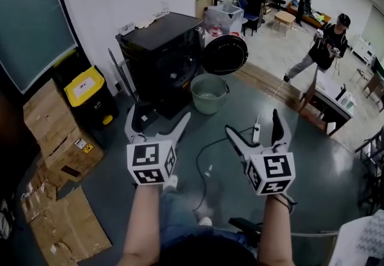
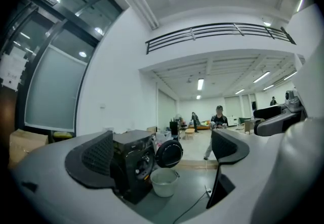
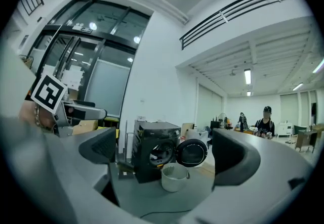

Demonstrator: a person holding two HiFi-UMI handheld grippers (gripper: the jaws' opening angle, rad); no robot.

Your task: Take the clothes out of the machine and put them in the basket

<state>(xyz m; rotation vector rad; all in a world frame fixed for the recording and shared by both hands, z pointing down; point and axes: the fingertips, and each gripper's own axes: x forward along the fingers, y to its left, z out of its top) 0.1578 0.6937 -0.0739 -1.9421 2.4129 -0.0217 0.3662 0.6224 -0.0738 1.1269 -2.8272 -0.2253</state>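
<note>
Clothes (image 3: 155,155) show only as a pale patch inside the black machine (image 1: 159,48), whose door (image 1: 224,54) stands open. The basket (image 1: 209,93) sits on the floor just before it. The left gripper (image 1: 158,113) and right gripper (image 1: 252,120) are well short of the machine, jaws wide apart and empty.

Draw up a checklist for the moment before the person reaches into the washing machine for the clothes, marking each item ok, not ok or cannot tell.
1. Washing machine door swung open: ok.
2. Basket upright beside the door: ok.
3. Left claw open, nothing in it: ok.
4. Right claw open, nothing in it: ok.
5. Clothes in the drum: cannot tell, too small to see.
6. Walking path free: not ok, a cable lies across it.
</note>
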